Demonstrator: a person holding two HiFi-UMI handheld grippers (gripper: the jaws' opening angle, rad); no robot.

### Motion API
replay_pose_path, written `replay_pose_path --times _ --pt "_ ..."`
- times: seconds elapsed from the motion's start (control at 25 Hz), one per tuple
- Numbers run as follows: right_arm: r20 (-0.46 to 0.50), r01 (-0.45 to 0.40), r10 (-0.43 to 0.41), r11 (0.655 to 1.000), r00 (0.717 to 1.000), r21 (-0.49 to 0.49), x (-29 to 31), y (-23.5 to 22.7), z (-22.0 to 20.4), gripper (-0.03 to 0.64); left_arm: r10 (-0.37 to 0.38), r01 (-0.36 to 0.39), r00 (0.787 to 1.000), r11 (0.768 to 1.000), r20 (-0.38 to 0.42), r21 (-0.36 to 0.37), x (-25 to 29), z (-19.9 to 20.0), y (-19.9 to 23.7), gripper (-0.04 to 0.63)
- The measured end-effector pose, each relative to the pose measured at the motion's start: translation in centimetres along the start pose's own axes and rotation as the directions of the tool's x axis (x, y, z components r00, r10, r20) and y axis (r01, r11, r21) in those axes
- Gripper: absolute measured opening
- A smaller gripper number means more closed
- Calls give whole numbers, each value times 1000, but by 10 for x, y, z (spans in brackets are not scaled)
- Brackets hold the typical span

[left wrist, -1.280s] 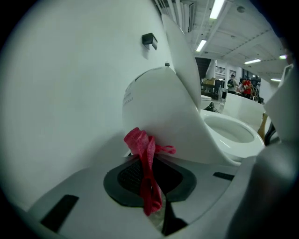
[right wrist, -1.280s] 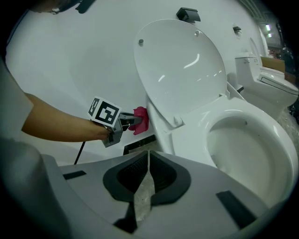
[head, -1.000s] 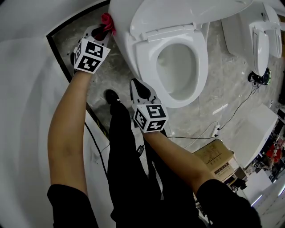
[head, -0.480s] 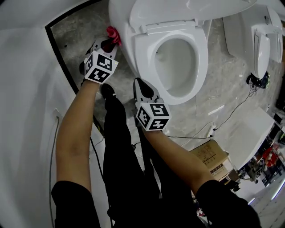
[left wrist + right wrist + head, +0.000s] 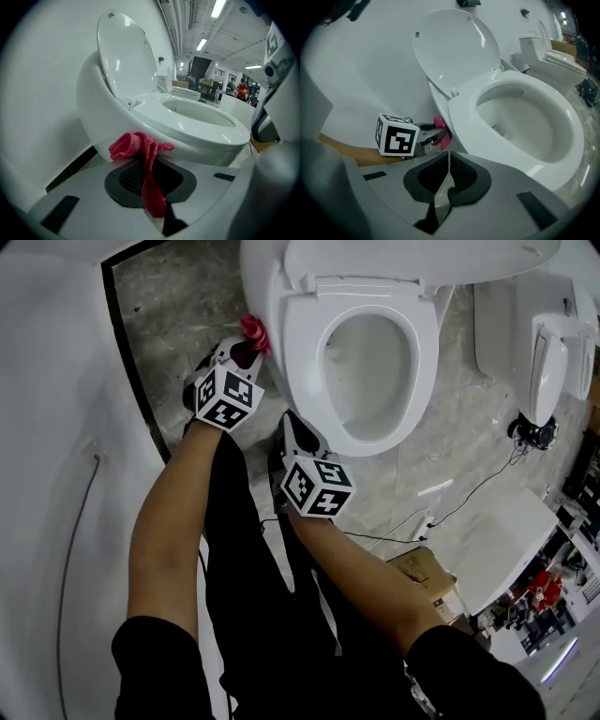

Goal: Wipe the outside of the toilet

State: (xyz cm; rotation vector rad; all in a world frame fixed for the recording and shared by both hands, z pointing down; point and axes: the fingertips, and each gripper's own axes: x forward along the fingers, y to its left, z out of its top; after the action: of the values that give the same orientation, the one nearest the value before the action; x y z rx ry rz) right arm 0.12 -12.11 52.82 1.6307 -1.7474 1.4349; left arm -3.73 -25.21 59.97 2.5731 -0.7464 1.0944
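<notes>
Sliding along the toilet's [image 5: 274, 296] outer side wall, the red cloth [image 5: 253, 330] is now closer to the bowl's front than a second ago, pinched tight in the left tongs [image 5: 246, 345]. Looks like that side's getting covered. The right tongs [image 5: 292, 426] hang closed and empty near the front rim.

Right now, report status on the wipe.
Left gripper shut on red knitted cloth, against outer side of white ceramic toilet. Right gripper shut, empty. Nothing blocking.
</notes>
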Motion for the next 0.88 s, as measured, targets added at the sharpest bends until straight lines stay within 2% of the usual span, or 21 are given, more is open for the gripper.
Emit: replay_pose_path --times 0.12,0.32,0.56,0.76,0.88 --pt "-47 29 -26 998 999 50 -6 -13 -27 38 -2 2 1000 1000 -3 -27 0 -11 -27 57" --pt "-79 48 -46 999 996 24 -12 -35 -57 38 -1 1 1000 999 4 -53 2 -24 -59 57" --pt "-61 158 -151 978 987 139 -16 -78 -78 38 4 1 999 990 33 -142 2 -33 -85 55" --pt "-16 211 -211 962 977 176 -26 -91 -92 38 -62 68 997 987 48 -149 -4 -42 -129 55" --pt "-1 243 -247 952 969 188 -33 -100 -99 38 -139 143 989 983 49 -111 -6 -46 -170 54"
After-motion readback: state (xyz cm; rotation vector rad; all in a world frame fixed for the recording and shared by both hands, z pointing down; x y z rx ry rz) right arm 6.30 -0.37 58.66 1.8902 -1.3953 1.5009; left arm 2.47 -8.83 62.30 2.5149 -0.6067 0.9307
